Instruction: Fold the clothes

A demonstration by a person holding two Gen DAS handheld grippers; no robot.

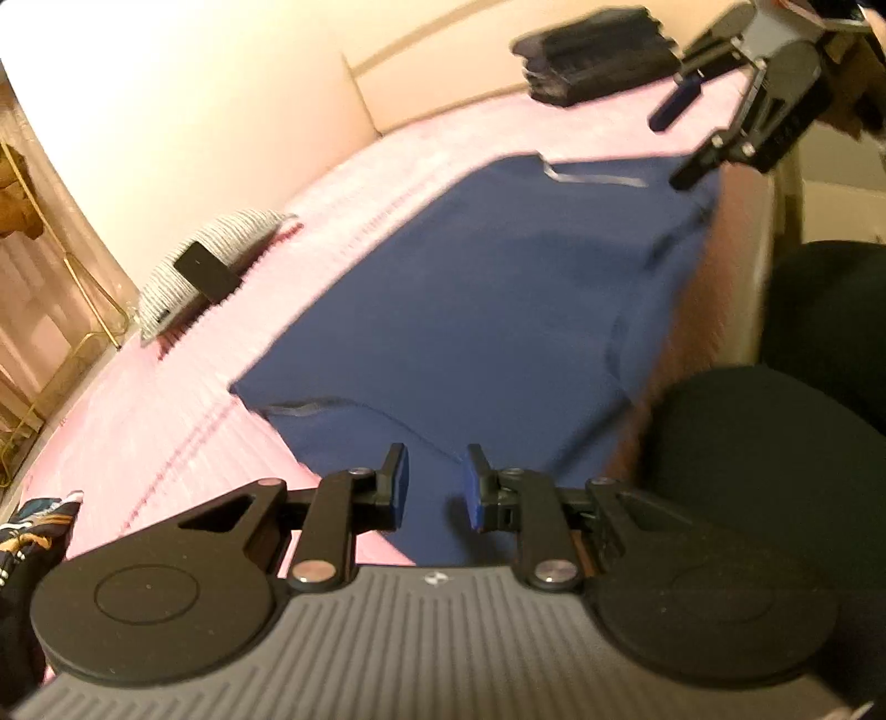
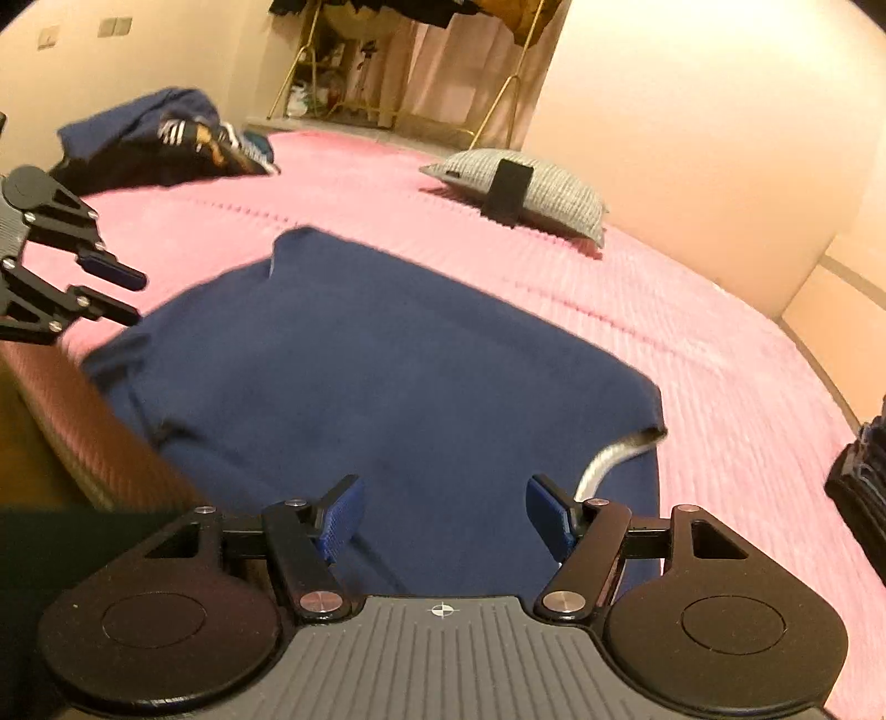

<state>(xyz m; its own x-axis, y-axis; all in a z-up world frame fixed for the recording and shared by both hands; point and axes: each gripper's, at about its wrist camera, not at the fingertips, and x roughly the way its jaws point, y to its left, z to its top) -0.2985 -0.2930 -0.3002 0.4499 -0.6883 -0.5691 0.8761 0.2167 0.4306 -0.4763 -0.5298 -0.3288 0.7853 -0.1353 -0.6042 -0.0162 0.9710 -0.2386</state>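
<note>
Your left tool (image 1: 434, 487) hangs just above the near edge of the navy garment (image 1: 470, 310), its blue pads a narrow gap apart with nothing between them and no cloth touching them. Your right tool (image 2: 446, 518) stands much wider, empty as well, above the same garment's other near corner, close to the grey-lined hem (image 2: 609, 451) that curls up there. No earlier picture is given, so only these stances can be read. The garment lies partly folded and flat on the pink bed cover (image 2: 692, 332), running away from you, with one side close along the brown bed edge (image 2: 83, 421). I judge it a soft, light knit: it will drape and sag from any single pinch, slide little on the ribbed cover, and cannot be damaged by a firm grip. Take it at the two corners of one edge, pinching through all layers so the fold beneath comes along, and lift both ends together. Farther from the garment, a grey cushion (image 2: 531, 183) with a black object leaning on it sits across the cover, an unfolded heap of clothes (image 2: 166, 144) lies off to your left, and a stack of dark folded clothes (image 1: 598, 52) waits to your right.
</note>
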